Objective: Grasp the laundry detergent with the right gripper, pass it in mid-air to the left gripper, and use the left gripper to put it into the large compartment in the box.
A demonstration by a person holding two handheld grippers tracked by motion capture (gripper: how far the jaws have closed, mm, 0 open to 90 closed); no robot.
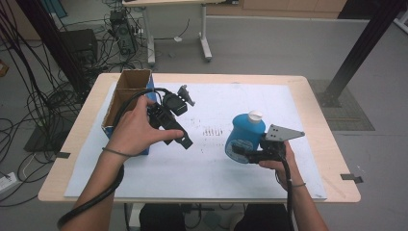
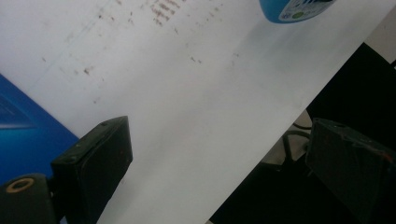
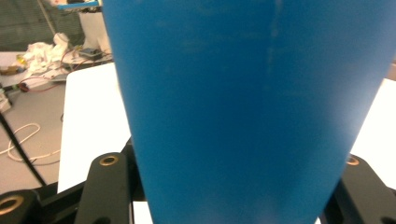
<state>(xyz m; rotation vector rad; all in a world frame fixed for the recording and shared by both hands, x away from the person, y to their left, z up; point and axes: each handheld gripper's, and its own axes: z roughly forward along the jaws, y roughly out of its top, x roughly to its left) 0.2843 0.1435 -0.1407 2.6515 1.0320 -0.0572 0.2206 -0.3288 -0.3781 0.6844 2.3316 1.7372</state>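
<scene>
From where I stand, the right gripper (image 1: 240, 153) has its jaws clamped around the lower body of a blue bottle (image 1: 245, 135) with a white cap (image 1: 255, 115); the bottle sits upright or nearly so on the white sheet (image 1: 231, 178) covering the table (image 1: 317, 96), right of the middle, and the gripper comes at it low from the person's side, its grey plate (image 1: 284, 132) just beside the bottle's shoulder. In the right gripper view the bottle's blue wall (image 3: 247, 112) stands directly between the two black jaws, pressed on both sides. The left gripper (image 1: 185, 139) is well apart from the bottle, over the left part of the sheet, held tilted beside an open cardboard box (image 1: 126, 91) with a blue side. In the left gripper view its jaws stand wide with nothing between them, just bare sheet below, a bit of the bottle's base (image 2: 299, 9) far off at the top edge and the box's blue side (image 2: 23, 130) at the left
</scene>
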